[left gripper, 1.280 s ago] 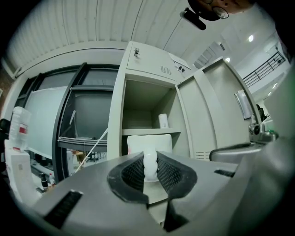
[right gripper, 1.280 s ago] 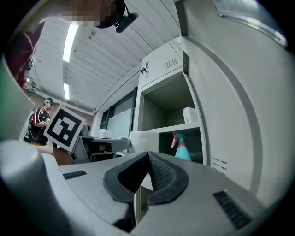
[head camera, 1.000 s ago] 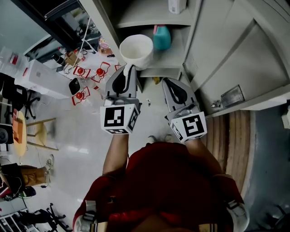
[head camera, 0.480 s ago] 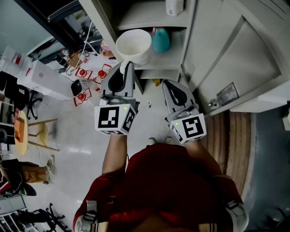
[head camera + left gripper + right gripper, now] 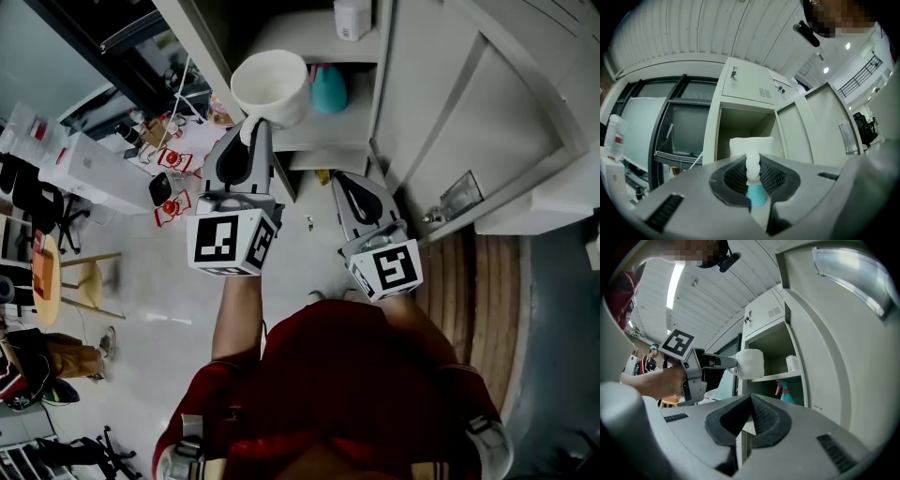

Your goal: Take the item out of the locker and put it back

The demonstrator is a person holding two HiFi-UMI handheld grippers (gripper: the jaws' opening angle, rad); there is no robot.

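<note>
**A:** Where is the mug?

**B:** The white mug hangs at the top centre of the head view. It is just in front of the open locker and held clear of its middle shelf. A teal spray bottle stands on that shelf, just behind the mug.

**A:** What has hold of it?

**B:** The left gripper does. Its jaws are nearly together, pinching the mug's thin handle. The right gripper sits lower, right of centre, with its jaws closed on nothing.

**A:** How will it handle?

**B:** It looks like ceramic: rigid, glazed and slick, and breakable. It is probably heavy enough to swing about the handle. The handle seems to be the one part narrow enough for the jaws, as the body looks too wide. I judge it should be set down level and gently on the shelf, clear of the bottle.
</note>
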